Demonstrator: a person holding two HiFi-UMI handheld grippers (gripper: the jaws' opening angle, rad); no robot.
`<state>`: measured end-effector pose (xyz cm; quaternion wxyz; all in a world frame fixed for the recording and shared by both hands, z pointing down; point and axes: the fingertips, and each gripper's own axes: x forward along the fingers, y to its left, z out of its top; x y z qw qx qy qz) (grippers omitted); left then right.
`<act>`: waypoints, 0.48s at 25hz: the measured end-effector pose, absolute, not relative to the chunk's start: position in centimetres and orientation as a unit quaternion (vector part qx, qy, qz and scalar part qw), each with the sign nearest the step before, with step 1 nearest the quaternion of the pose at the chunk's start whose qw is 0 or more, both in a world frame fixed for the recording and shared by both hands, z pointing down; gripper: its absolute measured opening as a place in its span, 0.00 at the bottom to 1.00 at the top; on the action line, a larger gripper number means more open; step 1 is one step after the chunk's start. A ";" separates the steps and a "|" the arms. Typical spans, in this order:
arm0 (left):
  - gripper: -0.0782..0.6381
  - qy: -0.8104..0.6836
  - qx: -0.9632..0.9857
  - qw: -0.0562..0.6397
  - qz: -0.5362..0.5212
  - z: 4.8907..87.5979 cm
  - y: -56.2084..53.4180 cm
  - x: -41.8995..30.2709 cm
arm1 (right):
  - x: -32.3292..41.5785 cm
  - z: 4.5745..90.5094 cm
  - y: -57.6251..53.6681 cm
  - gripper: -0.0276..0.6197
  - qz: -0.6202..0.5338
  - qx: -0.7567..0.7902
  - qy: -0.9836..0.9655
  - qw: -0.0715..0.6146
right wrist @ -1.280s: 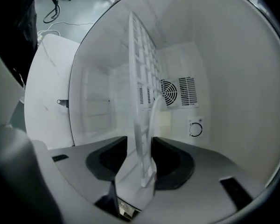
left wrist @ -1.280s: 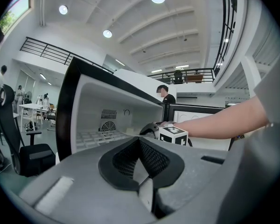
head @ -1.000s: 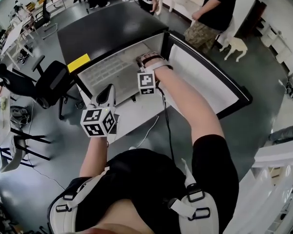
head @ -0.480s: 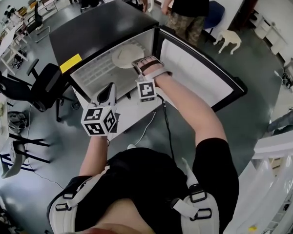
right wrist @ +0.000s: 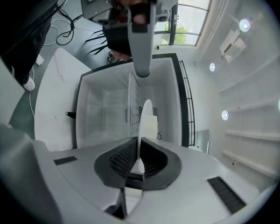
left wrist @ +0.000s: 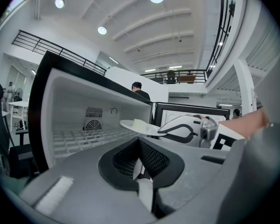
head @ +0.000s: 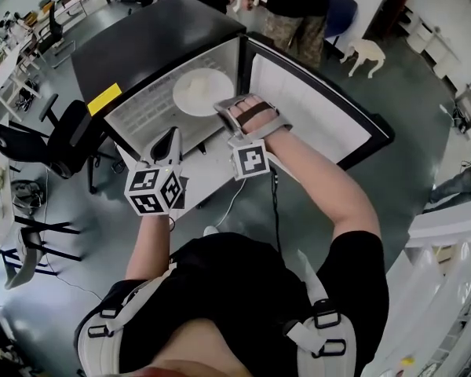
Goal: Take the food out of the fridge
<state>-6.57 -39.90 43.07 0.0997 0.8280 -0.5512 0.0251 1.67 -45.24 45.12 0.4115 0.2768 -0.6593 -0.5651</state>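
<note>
the boxy black fridge (head: 153, 49) carries a plain yellow sticker (head: 104, 99), and the left gripper (head: 169, 144) sits before its opening with jaws together on nothing. only the left gripper view shows the white wire shelf (left wrist: 79, 136) and round vent grille (left wrist: 93, 124) inside. the thin round white plate (head: 202, 91), bearing a pale block of food (left wrist: 139, 124), is at the fridge mouth, its rim pinched by the right gripper (head: 222, 108), whose jaws have just been closing.
</note>
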 end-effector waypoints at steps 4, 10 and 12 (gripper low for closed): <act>0.11 -0.549 0.829 0.103 0.025 43.3 -40.0 -6.4 | 3.5 43.4 -43.1 0.07 -0.568 0.293 -0.654 0.405; 0.11 -0.534 0.838 0.103 0.029 43.4 -39.8 -5.2 | 7.2 42.6 -40.6 0.07 -0.568 0.298 -0.633 0.433; 0.11 -0.530 0.841 0.104 0.031 43.7 -39.9 -4.7 | 8.5 42.5 -39.9 0.07 -0.568 0.303 -0.630 0.435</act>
